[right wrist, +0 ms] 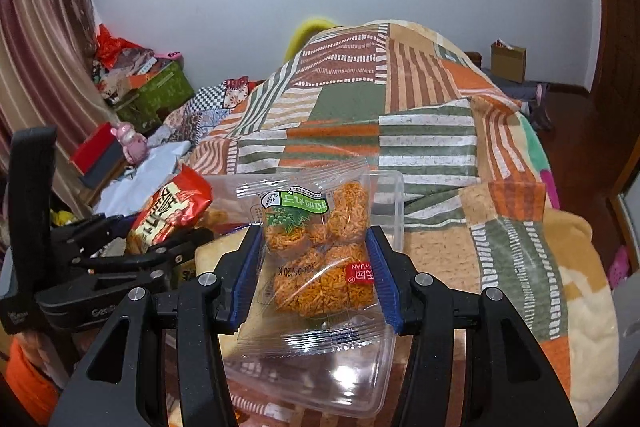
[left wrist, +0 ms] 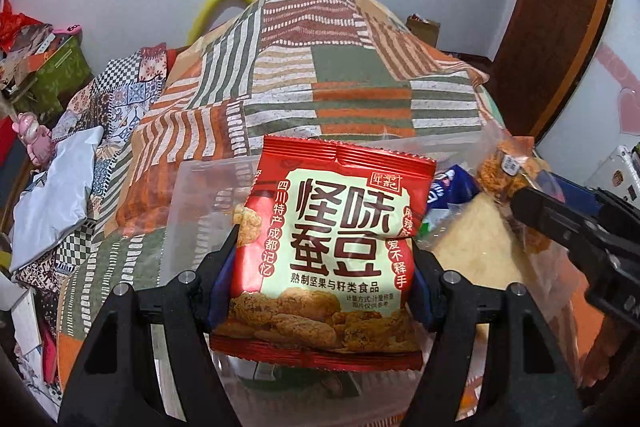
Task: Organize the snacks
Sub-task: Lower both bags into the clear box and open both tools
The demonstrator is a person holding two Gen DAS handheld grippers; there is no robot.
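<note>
While the left gripper point(left wrist: 324, 259) clamps a red broad-bean snack packet point(left wrist: 332, 251), the right gripper point(right wrist: 316, 267) pinches a clear pouch of orange crispy snacks point(right wrist: 320, 247) over a clear plastic bin point(right wrist: 394, 203).

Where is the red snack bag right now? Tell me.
The red snack bag is gripped in the left gripper, held above the clear plastic box on the bed.

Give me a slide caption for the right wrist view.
Right gripper clamps a clear packet of orange crispy noodle snacks above a clear plastic bin on the patchwork blanket.
</note>
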